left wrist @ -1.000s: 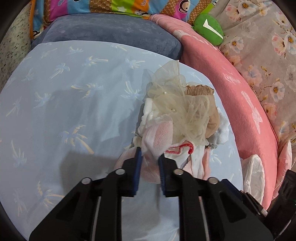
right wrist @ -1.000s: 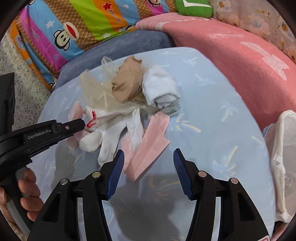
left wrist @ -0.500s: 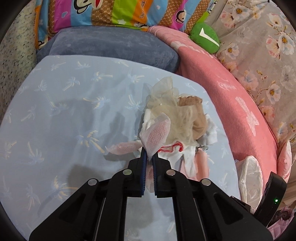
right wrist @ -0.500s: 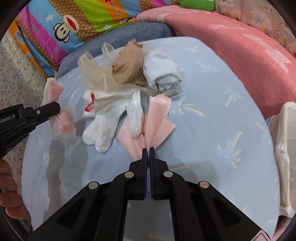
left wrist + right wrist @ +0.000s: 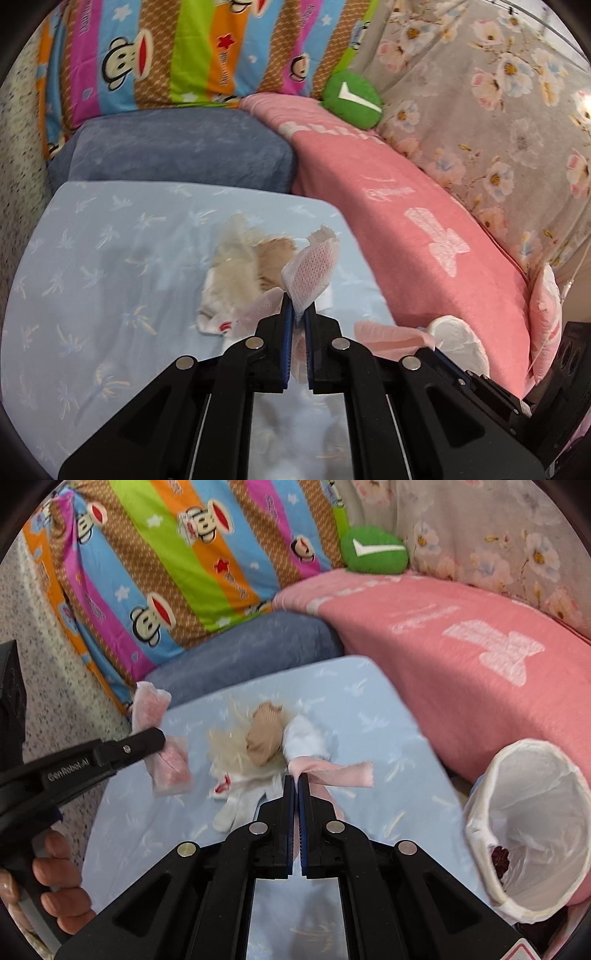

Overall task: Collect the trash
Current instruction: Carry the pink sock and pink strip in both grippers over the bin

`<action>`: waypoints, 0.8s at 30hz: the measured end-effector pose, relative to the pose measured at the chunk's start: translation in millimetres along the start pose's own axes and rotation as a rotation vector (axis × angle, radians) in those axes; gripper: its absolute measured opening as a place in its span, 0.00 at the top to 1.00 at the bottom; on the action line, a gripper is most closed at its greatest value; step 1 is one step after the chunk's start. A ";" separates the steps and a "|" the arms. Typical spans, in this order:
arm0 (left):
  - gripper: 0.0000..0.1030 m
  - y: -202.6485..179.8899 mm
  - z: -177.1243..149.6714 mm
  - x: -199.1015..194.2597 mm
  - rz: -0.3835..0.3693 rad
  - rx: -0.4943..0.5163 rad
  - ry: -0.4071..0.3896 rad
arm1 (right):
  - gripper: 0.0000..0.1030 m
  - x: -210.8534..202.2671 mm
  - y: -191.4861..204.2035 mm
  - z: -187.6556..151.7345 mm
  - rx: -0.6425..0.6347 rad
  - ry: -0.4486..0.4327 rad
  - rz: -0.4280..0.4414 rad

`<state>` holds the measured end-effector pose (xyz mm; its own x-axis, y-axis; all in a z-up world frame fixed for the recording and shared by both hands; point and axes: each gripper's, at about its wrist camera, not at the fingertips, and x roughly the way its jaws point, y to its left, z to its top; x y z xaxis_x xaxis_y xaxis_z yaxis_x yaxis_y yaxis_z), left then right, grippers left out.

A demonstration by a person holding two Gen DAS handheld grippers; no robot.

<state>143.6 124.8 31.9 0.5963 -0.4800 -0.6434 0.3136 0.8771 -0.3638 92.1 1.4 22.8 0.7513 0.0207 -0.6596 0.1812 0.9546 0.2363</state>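
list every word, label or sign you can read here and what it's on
"GenRobot.AI": white letters on the side of the left gripper, seen from the right wrist view.
A white check mark, no words: on the green cushion.
White lettering on the pink blanket: too blurred to read.
Small writing on the striped monkey-print fabric: too small to read.

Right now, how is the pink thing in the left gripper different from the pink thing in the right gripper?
The pink-and-white mesh wrapper is netted and stands upright from the left gripper; the plain pink cloth strip is smooth and droops sideways from the right gripper. The wrapper looks stubby, the strip long. Both are pinched between shut jaws above the pale blue sheet.
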 end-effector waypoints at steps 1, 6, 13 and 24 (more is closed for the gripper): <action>0.94 -8.4 1.6 -1.5 -0.011 0.015 -0.005 | 0.98 -8.2 -5.5 2.6 0.007 -0.016 -0.002; 0.94 -47.9 5.9 -4.8 -0.065 0.079 -0.021 | 0.98 -46.7 -36.8 16.2 0.048 -0.091 -0.023; 0.94 -112.0 3.6 -3.8 -0.149 0.183 -0.022 | 0.98 -89.0 -85.2 20.3 0.107 -0.165 -0.073; 0.94 -192.6 -17.3 10.1 -0.265 0.313 0.044 | 0.98 -131.1 -157.6 7.7 0.206 -0.216 -0.162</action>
<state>76.5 -49.3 83.8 0.4346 -0.6838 -0.5861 0.6658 0.6822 -0.3022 -30.1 -154.1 77.6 0.8155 -0.2103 -0.5392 0.4167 0.8599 0.2949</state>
